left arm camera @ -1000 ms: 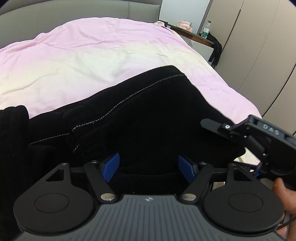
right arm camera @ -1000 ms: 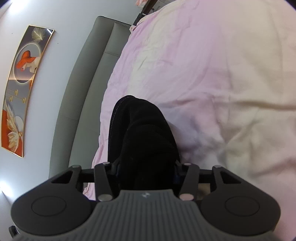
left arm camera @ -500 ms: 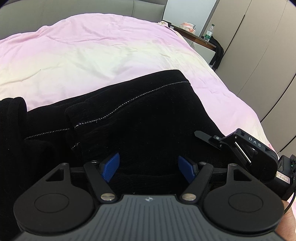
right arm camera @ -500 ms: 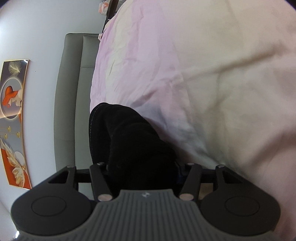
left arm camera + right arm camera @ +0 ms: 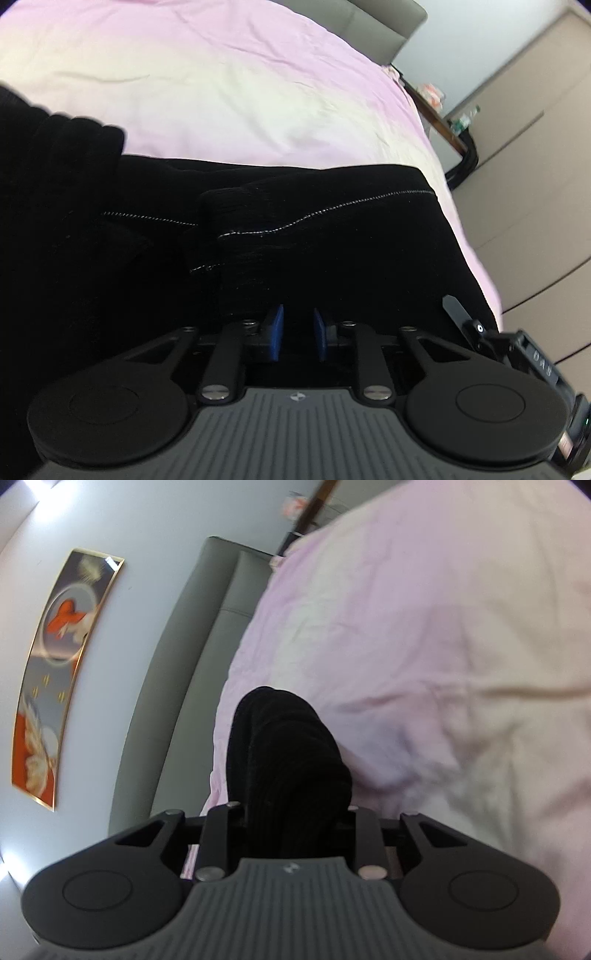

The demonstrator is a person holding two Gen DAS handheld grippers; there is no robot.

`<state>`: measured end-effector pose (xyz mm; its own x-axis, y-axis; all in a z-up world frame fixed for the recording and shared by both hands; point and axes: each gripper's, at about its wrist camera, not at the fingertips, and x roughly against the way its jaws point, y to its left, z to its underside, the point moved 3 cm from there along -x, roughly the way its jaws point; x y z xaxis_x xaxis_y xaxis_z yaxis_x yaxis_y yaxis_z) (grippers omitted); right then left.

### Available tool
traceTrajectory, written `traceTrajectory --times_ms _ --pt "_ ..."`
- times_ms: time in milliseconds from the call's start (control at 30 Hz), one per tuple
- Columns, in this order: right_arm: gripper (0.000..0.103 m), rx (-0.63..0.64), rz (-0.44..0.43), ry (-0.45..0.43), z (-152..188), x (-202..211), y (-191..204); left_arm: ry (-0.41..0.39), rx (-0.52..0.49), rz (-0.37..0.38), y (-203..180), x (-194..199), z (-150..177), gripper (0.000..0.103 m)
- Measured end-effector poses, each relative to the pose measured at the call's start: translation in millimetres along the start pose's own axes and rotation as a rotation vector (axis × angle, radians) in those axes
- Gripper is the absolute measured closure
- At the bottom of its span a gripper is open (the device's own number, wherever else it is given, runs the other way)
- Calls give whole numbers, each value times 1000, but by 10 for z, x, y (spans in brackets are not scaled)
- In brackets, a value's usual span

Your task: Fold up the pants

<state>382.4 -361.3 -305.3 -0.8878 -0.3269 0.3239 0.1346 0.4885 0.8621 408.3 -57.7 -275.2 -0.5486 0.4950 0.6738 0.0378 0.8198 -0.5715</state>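
Note:
Black corduroy pants point(image 5: 332, 240) with white seam stitching lie across the pink bedspread point(image 5: 221, 92) in the left wrist view. My left gripper point(image 5: 298, 332) has its blue pads point(image 5: 275, 332) drawn close together on a fold of the pants' near edge. My right gripper point(image 5: 291, 812) is shut on a thick bunch of the black pants point(image 5: 284, 746), held up above the bed; its fingertips are hidden by the cloth. The right gripper's body point(image 5: 517, 350) shows at the lower right of the left wrist view.
A grey padded headboard point(image 5: 184, 664) and a framed picture point(image 5: 62, 672) on the wall are at the left of the right wrist view. A bedside table point(image 5: 443, 110) with small items and beige wardrobe doors point(image 5: 535, 147) stand beyond the bed's right edge.
My left gripper's pads have closed from wide apart onto the pants' edge, and its view has tilted. My right gripper still holds its bunch and has swung its view.

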Motion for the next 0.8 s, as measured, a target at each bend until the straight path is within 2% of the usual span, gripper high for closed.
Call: traceTrajectory --times_ms 167,267,367,400,467,500,567,633,700,733,800 --pt "79 316 -136 -48 194 142 631 -43 -93 -7 -18 222 -35 78" --pt "79 372 -202 -53 296 218 778 -84 -123 14 42 521 -49 77" --pt "79 344 -205 -45 284 219 769 -158 -135 -5 210 928 -35 75" --pt "79 327 -197 -45 268 213 747 -190 -130 -27 306 1083 -17 71" --pt "79 253 -175 -42 202 172 651 -250 -122 -110 515 1342 28 64" --pt "79 192 -159 -40 173 172 552 -269 -117 -175 638 1449 50 60" --pt "79 36 -128 -39 74 107 343 -251 -94 -269 879 1542 89 59" --pt "79 -109 -89 -54 37 113 141 -172 -76 -331 1166 1507 182 60" --pt "80 -187 -43 -96 28 132 83 -131 -35 -316 1416 1425 290 65" --pt "80 -171 -37 -110 42 154 159 -134 -11 -290 1527 1395 343 65" --pt "80 -41 -40 -131 129 201 496 -149 36 -249 1662 1395 372 65"
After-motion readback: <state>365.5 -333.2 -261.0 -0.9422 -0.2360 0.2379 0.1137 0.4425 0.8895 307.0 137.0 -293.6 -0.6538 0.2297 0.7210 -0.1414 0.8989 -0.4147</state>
